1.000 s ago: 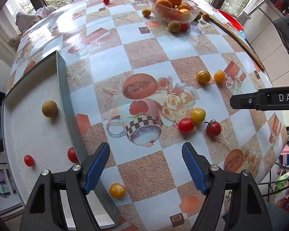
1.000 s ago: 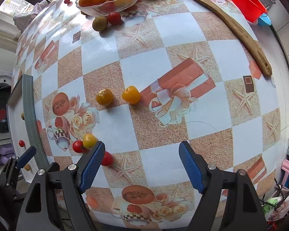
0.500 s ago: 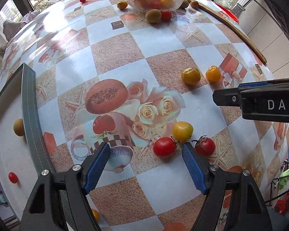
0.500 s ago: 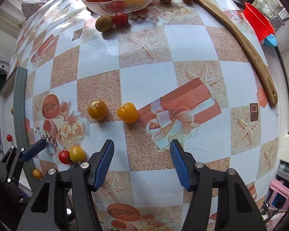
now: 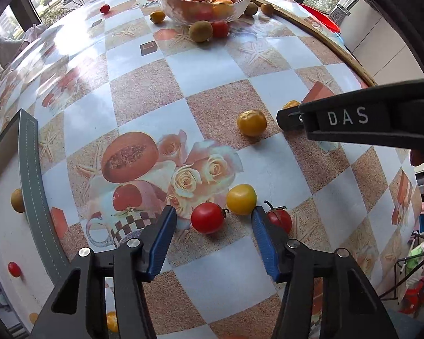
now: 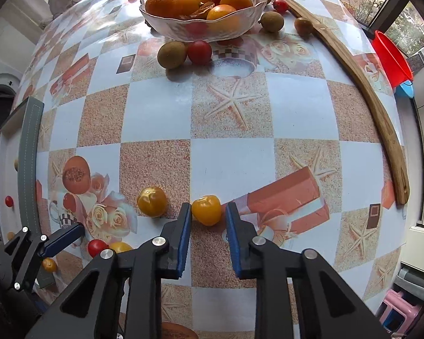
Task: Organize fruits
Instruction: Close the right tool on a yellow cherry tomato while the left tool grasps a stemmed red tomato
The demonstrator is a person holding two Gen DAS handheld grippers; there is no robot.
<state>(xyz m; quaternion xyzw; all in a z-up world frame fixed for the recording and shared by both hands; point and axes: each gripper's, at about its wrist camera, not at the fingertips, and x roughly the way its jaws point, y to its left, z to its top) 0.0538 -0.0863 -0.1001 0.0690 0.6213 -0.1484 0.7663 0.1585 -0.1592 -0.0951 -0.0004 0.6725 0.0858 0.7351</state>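
Checkered tablecloth (image 6: pixel 229 163), orange tomato (image 6: pixel 207 209) btwn R gripper (image 6: pixel 207 216) fingers, apart; L gripper (image 5: pixel 213 220) apart round red tomato (image 5: pixel 207 217)

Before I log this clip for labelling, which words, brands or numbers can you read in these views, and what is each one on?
"DAS": white letters on the black side of the right hand-held gripper, seen in the left wrist view; the lettering may run on out of sight.
No other writing shows: the tablecloth carries only pictures, and nothing on the glass bowl or fruit is legible.

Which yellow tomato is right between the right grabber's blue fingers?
The orange-yellow tomato beside the printed gift box. The right gripper brackets it; its twin sits left, outside.
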